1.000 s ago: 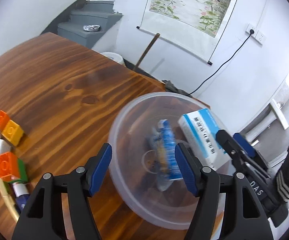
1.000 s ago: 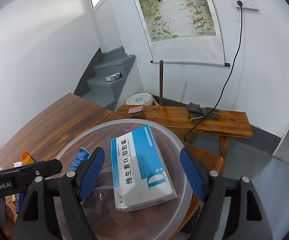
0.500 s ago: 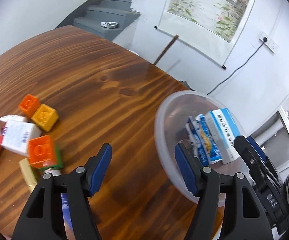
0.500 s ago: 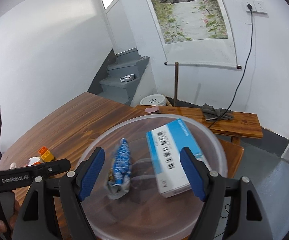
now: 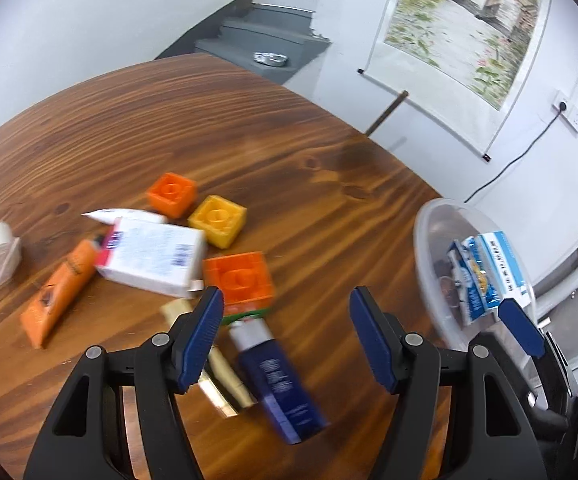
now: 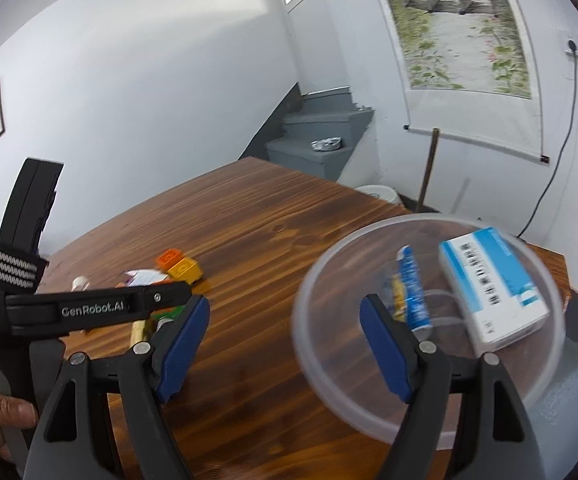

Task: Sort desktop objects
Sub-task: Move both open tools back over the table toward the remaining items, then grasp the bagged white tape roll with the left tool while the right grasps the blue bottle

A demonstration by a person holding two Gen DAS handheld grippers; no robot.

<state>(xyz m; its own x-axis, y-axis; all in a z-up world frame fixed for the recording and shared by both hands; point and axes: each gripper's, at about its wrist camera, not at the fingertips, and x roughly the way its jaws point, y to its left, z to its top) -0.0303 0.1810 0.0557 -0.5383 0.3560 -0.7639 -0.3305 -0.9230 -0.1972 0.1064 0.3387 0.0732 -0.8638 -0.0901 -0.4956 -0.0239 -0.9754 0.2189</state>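
Observation:
A clear plastic bowl (image 5: 429, 240) (image 6: 313, 344) sits at the table's right end. It holds a blue-and-white medicine box (image 6: 493, 284) (image 5: 503, 264) and a blue sachet (image 6: 413, 292). My left gripper (image 5: 285, 340) is open and empty above a pile: a dark blue tube (image 5: 277, 376), an orange block on a green one (image 5: 237, 278), a yellow block (image 5: 219, 218), a smaller orange block (image 5: 171, 192), a white box (image 5: 153, 256), an orange tube (image 5: 59, 288). My right gripper (image 6: 285, 348) is open and empty at the bowl's near left rim.
A small white roll (image 5: 1, 248) lies at the far left of the wooden table (image 5: 249, 128). A gold stick (image 5: 225, 376) lies beside the blue tube. Grey stairs (image 6: 321, 132) and a hanging scroll (image 6: 461, 24) are behind the table.
My left gripper has swung left, from over the bowl to above the pile of blocks and tubes. My right gripper has also shifted left, so the bowl now sits to its right.

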